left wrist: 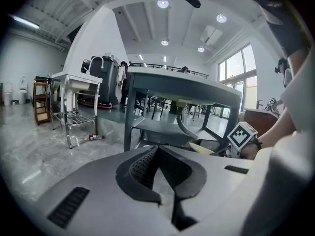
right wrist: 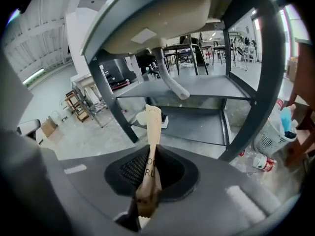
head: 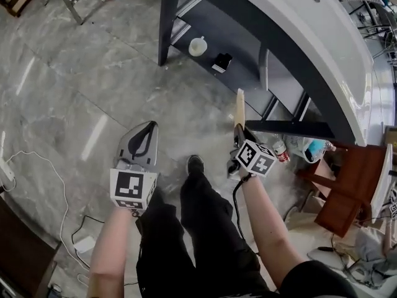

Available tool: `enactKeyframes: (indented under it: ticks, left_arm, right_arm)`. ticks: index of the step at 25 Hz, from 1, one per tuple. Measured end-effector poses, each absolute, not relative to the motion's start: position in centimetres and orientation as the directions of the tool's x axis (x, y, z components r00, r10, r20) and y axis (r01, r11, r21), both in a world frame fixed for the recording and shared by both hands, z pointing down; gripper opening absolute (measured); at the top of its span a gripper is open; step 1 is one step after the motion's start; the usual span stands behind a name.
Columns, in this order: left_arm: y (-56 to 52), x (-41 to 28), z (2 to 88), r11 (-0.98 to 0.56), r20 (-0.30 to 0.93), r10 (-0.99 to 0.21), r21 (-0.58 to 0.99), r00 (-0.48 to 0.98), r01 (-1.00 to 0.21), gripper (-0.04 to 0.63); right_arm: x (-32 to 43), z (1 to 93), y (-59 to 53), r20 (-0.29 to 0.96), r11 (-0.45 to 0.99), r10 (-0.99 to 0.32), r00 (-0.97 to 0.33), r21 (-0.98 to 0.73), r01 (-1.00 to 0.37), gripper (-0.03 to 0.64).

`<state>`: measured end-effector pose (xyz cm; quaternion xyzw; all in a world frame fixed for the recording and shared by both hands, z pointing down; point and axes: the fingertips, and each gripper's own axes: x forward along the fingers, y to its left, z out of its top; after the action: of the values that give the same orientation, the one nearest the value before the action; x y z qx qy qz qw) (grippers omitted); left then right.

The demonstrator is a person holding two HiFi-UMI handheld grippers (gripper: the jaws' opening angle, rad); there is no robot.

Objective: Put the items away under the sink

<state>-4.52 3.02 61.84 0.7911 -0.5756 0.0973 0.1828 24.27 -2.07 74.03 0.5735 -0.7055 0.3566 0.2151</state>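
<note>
stowing step, 5 entries. sink (head: pixel 298 30): open beneath. lower shelf (head: pixel 242 48): bare patch, likely target. left gripper (left wrist: pixel 160 168): jaws closed, empty. right gripper (right wrist: pixel 149 168): clamped on tan paper packet (right wrist: pixel 152 127), upright, short of the shelf; enter low, edge first.

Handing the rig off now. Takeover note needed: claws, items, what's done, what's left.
Left claw: shut, empty.
Right claw: shut on a flat tan paper packet, pointed at the shelves under the sink.
Lower shelf: a white cup and a small black item sit on it.
Left to do: set the packet on a shelf and release it. A bottle lies on the floor by a white basket; unclear whether they belong to the job.
</note>
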Motion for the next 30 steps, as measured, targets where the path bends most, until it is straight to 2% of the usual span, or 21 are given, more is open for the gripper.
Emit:
enactKeyframes:
  ticks: [5, 9, 14, 18, 22, 30]
  left_arm:
    - [-1.9, -3.7, 69.9, -0.269, 0.361, -0.873, 0.201, 0.327, -0.942, 0.006]
    - [-6.5, -2.2, 74.8, -0.320, 0.314, -0.873, 0.207, 0.373, -0.925, 0.006]
    - [-11.2, -1.1, 80.1, -0.363, 0.267, -0.878, 0.169, 0.397, -0.916, 0.006]
    - [-13.1, -0.7, 83.0, -0.403, 0.246, -0.874, 0.116, 0.419, -0.908, 0.006]
    - [-14.0, -1.9, 85.2, -0.361, 0.248, -0.889, 0.134, 0.384, -0.923, 0.006]
    - [-14.8, -0.9, 85.9, -0.381, 0.256, -0.882, 0.111, 0.397, -0.918, 0.006]
  right_arm:
    - [28.1, 81.8, -7.5, 0.736, 0.063, -0.657, -0.162, -0.161, -0.985, 0.032]
    - [31.7, 87.4, -13.1, 0.734, 0.046, -0.673, -0.092, -0.082, -0.996, 0.034]
    - [34.4, 92.4, -19.9, 0.704, 0.042, -0.708, -0.062, -0.046, -0.998, 0.034]
    - [36.0, 94.7, -23.2, 0.687, 0.054, -0.725, -0.038, 0.002, -0.999, 0.034]
    - [36.0, 96.4, -24.4, 0.700, 0.093, -0.714, -0.034, 0.046, -0.995, 0.034]
    - [35.3, 96.8, -24.5, 0.711, 0.096, -0.702, -0.031, 0.052, -0.994, 0.048]
